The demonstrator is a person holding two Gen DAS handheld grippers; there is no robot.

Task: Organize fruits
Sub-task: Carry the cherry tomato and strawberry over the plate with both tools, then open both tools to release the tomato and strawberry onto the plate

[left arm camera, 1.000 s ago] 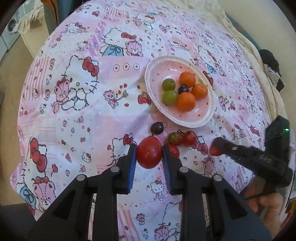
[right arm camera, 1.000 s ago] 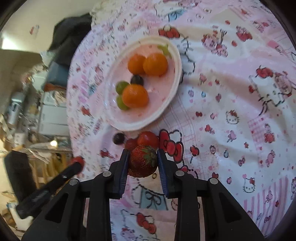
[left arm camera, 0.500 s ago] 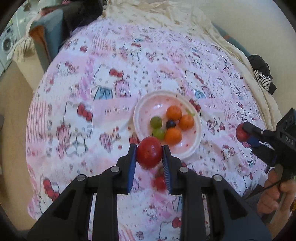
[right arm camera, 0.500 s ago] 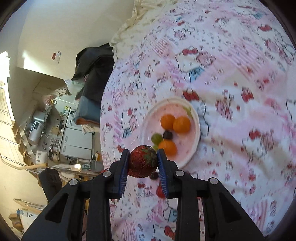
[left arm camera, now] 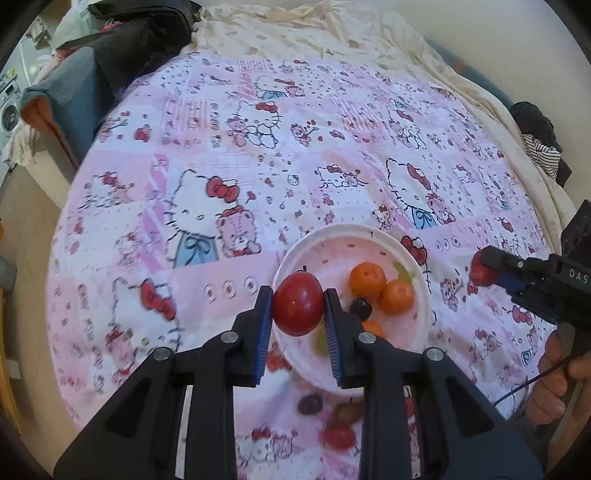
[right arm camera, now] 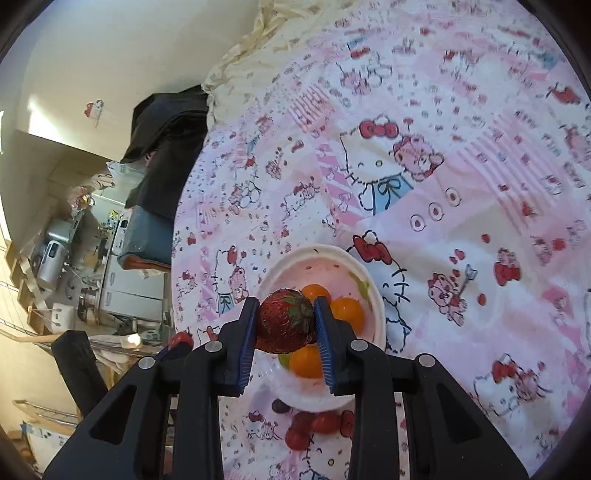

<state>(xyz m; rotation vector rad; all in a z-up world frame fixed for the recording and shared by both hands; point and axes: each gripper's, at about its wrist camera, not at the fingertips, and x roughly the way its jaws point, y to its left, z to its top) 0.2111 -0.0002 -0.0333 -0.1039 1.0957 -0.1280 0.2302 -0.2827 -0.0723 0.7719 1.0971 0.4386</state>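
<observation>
My left gripper [left arm camera: 298, 310] is shut on a red tomato [left arm camera: 297, 308] and holds it high above the near left rim of the pink plate [left arm camera: 369, 236]. My right gripper [right arm camera: 284, 325] is shut on a strawberry [right arm camera: 285, 320] above the same plate [right arm camera: 325, 251]; it also shows at the right of the left wrist view [left arm camera: 484, 271]. On the plate lie orange fruits [left arm camera: 367, 277], a dark grape [left arm camera: 360, 308] and green grapes, partly hidden. Loose red fruits [left arm camera: 338, 435] and a dark grape [left arm camera: 310, 404] lie on the sheet before the plate.
The plate sits on a bed with a pink Hello Kitty sheet [left arm camera: 207, 206]. Dark clothes [left arm camera: 140, 29] lie at the far left corner and striped clothing [left arm camera: 543, 147] at the right edge. Beyond the bed's left side are appliances and shelves [right arm camera: 74, 266].
Both grippers have risen well above the bed with their fruit, so the plate and loose fruits look smaller and lower in view. Both grips are unchanged.
</observation>
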